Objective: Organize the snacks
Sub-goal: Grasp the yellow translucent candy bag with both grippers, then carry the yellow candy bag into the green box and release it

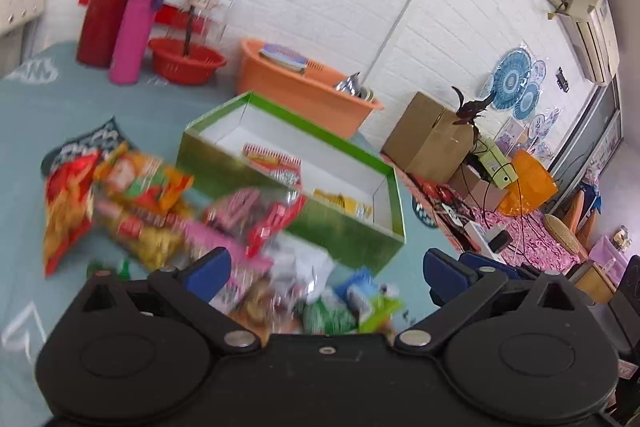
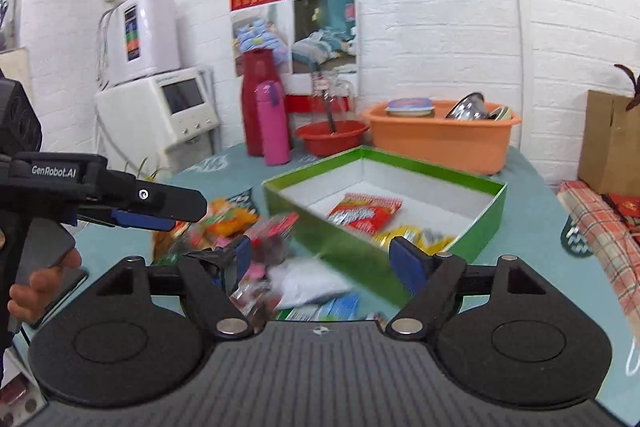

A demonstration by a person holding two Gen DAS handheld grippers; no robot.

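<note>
**Selecting the Next Packet From the Loose Pile**

Starting at the left of the teal table [image 1: 48, 115]: the loose snack pile [image 1: 160, 211] lies here, just beside the near wall of the green box [image 1: 360, 239]. A red-and-orange chip bag [image 1: 66, 203] marks its left edge; pink and red packets sit in the middle; a white packet [image 2: 308, 281] and small green and blue ones lie nearest to me. The pile is blurred, so I cannot separate individual packets reliably.

My left gripper [image 1: 326, 269] hangs over the near end of the pile, jaws spread wide, nothing between the pads. My right gripper [image 2: 320, 259] is likewise fully spread and empty, aimed at the seam between pile and box.

To the right, the box already holds a red striped packet [image 2: 366, 213] and yellow packets [image 2: 412, 237], with bare floor remaining towards its far corner.

Recommended procedure, as I judge it:
1. Take one packet per gripper, choosing those at the pile's near edge.
2. Grip a sealed edge, not the puffed middle; crushing is the risk.
3. Clear the box wall before lowering.
4. Place into the bare far section.
</note>
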